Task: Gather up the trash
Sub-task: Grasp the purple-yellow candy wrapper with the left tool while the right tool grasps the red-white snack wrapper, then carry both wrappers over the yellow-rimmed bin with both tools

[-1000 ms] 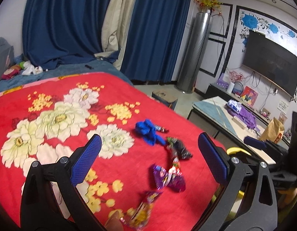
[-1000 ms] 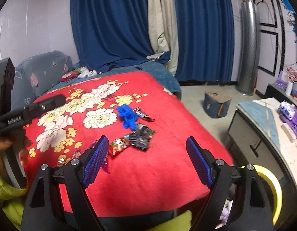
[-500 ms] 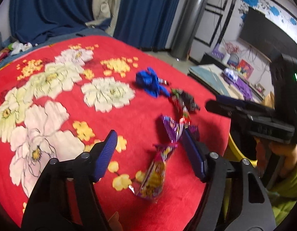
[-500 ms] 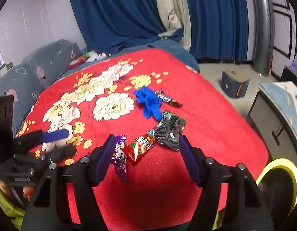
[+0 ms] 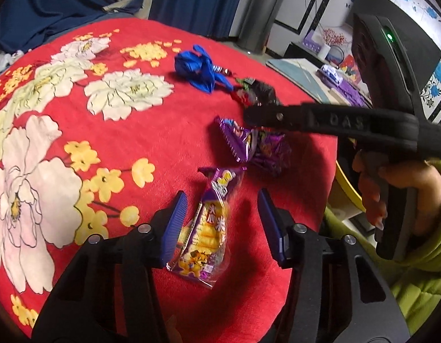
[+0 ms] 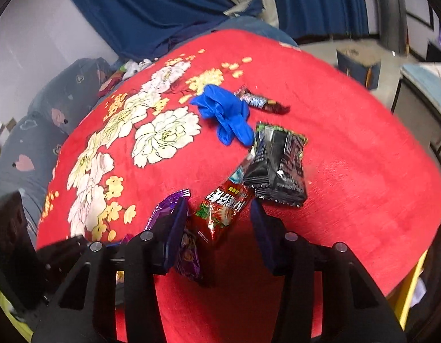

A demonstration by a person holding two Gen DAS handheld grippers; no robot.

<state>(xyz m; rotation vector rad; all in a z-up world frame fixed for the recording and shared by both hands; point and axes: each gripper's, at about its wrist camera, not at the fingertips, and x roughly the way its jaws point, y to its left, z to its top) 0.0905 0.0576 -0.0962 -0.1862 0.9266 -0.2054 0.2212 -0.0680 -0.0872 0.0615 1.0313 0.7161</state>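
- The red blanket [image 5: 169, 131], printed with white and yellow flowers, covers the whole bed; its left half carries nothing but the pattern, so there is bare cloth on that side.
- The left gripper [image 5: 221, 223] hangs low over the near part of the blanket, its blue-padded jaws spread apart and released.
- Between those jaws lies the yellow-and-purple snack wrapper [image 5: 209, 225], lengthwise, with a gap of red cloth on either side of it; neither pad touches it.
- Just beyond, a crumpled purple wrapper [image 5: 254, 145] sits near the blanket's right edge.
- Farther back, a blue glove [image 6: 226, 114] lies bunched near the middle of the bed, with a dark candy bar wrapper [image 6: 261, 104] touching its far right side.
- The right gripper [image 6: 219, 223] hovers over the near right part of the blanket, jaws apart and grasping nothing.
- A red snack wrapper [image 6: 223, 203] lies between its pads, tilted up to the right; whether either pad touches it I cannot tell. The purple wrapper lies right by the left pad.
- A black snack packet [image 6: 277, 168] rests against the red wrapper's far end, just beyond the right pad.
- Right of the packet the blanket runs bare to its rounded edge, where it drops toward a yellow bin [image 6: 414, 280] on the floor.
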